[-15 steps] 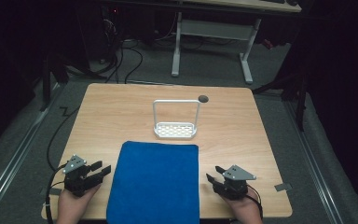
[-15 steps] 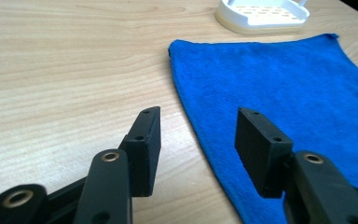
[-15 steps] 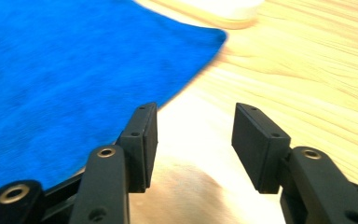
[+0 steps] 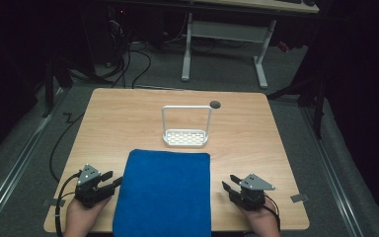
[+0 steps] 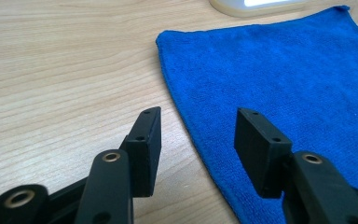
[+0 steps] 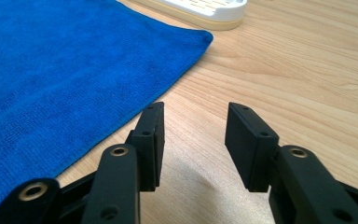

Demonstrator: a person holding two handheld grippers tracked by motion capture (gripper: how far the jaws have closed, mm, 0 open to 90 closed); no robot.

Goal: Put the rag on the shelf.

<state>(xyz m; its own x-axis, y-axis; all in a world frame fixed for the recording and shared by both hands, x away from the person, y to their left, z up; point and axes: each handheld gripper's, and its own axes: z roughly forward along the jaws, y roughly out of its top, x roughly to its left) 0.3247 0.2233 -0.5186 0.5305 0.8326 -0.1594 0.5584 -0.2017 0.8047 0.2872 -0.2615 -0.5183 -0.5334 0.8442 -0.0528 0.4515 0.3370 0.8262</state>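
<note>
A blue towel [image 4: 164, 192] lies flat on the wooden table [image 4: 128, 123], reaching to the near edge. My left gripper [image 4: 112, 179] rests by the towel's left edge, open. In the left gripper view its jaws [image 5: 198, 126] straddle that edge of the towel [image 5: 279, 74], holding nothing. My right gripper [image 4: 228, 181] sits just off the towel's right edge, also open. In the right gripper view the right gripper [image 6: 196, 123] has bare wood between its jaws, and the towel [image 6: 65, 65] lies to their left.
A white perforated tray with a tall wire handle [image 4: 186, 138] stands just beyond the towel's far edge, and its base [image 6: 200, 11] is near the towel's corner. A dark round hole [image 4: 215, 104] sits near the table's far edge. A black cable [image 4: 59, 197] trails off the left gripper.
</note>
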